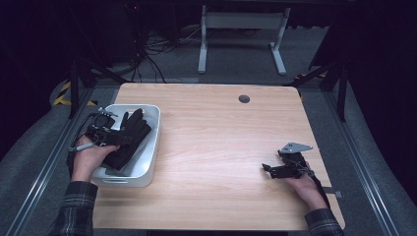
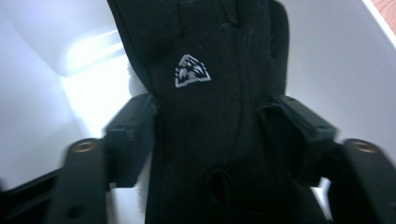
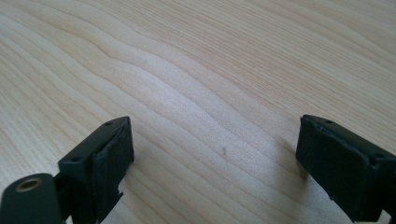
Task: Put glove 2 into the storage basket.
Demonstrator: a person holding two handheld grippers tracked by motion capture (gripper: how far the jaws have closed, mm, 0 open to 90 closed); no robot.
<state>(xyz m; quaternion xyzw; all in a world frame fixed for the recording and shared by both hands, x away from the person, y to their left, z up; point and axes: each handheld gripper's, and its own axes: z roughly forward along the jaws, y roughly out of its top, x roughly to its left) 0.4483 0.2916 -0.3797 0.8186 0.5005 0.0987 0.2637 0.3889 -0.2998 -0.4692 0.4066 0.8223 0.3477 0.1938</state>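
A pale wooden table [image 1: 216, 147] with rounded corners takes up the middle of the high view, its grain running in long wavy bands. A small dark round cap [image 1: 244, 99] sits in the top near the far edge, at about one o'clock from the table's centre. Around the table the room is dark: grey carpet [image 1: 364, 132], a metal rail along each side, yellow and black striped tape [image 1: 63, 93] on the floor at ten o'clock, a tangle of cables [image 1: 152, 49] and the white legs of another table [image 1: 241, 39] at twelve o'clock.

At nine o'clock on the table stands a white bin [image 1: 147, 157], near the left edge. A black glove [image 1: 130, 137] lies in it, fingers pointing towards the far end, and in the left gripper view its back shows a small grey triangular badge [image 2: 191, 72]. The left gripper [image 1: 110, 133] reaches into the bin over the near wall; its jaws stand either side of the glove [image 2: 210, 140], spread a little, and whether the pads press on the cloth I cannot tell.

The right gripper [image 1: 268, 169] rests at four o'clock, low over bare wood [image 3: 196, 70], jaws wide apart with nothing between them, well apart from the bin
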